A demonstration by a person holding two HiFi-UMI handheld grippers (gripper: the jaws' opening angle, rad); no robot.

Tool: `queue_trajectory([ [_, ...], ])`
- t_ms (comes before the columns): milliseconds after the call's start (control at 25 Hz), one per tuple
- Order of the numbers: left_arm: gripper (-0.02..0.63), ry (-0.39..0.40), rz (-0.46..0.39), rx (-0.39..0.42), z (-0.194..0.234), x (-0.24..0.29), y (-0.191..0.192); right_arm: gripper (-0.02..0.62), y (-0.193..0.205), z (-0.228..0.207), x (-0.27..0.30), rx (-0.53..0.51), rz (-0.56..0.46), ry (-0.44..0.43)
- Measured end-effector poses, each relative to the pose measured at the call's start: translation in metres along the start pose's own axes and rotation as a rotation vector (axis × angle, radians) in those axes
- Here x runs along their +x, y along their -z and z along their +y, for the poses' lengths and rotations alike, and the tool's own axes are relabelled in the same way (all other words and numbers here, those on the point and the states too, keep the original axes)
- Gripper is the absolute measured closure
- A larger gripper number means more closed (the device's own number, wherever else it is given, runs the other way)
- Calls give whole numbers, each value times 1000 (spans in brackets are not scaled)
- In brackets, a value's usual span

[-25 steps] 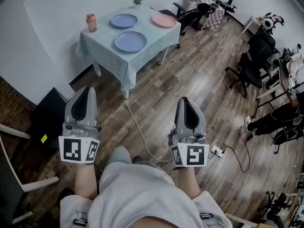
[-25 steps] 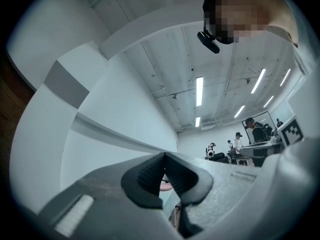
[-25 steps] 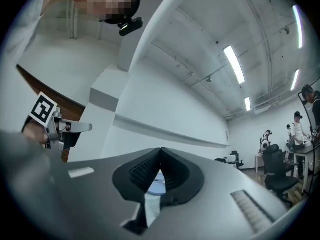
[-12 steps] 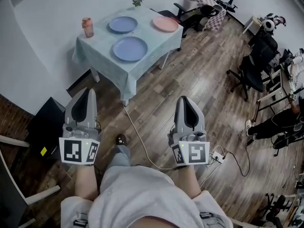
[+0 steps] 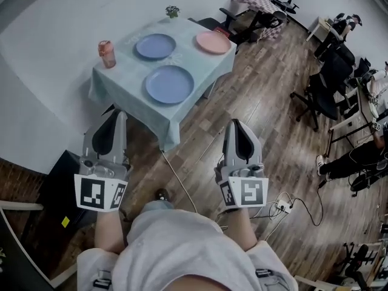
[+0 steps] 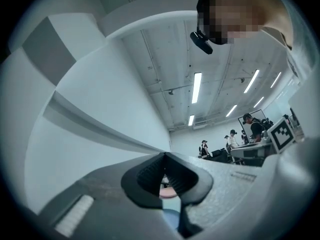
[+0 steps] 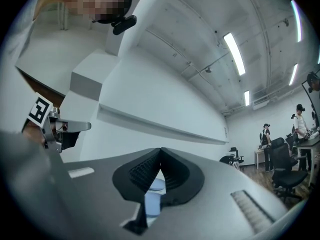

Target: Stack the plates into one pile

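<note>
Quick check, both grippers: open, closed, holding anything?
Left gripper: jaws closed, holding nothing.
Right gripper: jaws closed, holding nothing.

The person holds a tool in each hand, out in front of the body. The left gripper (image 5: 119, 115) and the right gripper (image 5: 237, 125) are side by side and well apart. Both point away from the person, with their tips tipped up a little. Each one's two jaws are pressed together. In the left gripper view the dark pads (image 6: 148, 175) meet at the tip with nothing between them, and the right gripper view shows the same. The left marker cube (image 5: 100, 193) and the right marker cube (image 5: 244, 193) sit at the back ends, nearest the person. The bare left forearm (image 5: 109, 232) and right forearm (image 5: 242, 234) reach out from under the cubes.
</note>
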State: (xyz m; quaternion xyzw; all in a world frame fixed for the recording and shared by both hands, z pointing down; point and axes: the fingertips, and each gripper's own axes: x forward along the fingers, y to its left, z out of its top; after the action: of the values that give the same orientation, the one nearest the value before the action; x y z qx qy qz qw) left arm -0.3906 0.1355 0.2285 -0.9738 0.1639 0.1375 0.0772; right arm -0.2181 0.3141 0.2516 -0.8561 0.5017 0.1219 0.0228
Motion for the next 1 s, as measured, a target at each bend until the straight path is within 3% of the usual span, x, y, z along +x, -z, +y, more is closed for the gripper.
queue_trajectory([
  [200, 600, 30, -13, 42, 31, 27, 11, 594, 6, 10, 40, -12, -45, 23],
  [440, 600, 51, -8, 42, 59, 51, 35, 594, 15, 37, 72, -59, -64, -50],
  [720, 600, 25, 3, -17, 79, 80, 56, 594, 39, 18, 98, -75, 23, 5],
  [1000, 600, -16, 18, 17, 100, 122, 74, 594, 56, -2, 153, -40, 27, -23],
])
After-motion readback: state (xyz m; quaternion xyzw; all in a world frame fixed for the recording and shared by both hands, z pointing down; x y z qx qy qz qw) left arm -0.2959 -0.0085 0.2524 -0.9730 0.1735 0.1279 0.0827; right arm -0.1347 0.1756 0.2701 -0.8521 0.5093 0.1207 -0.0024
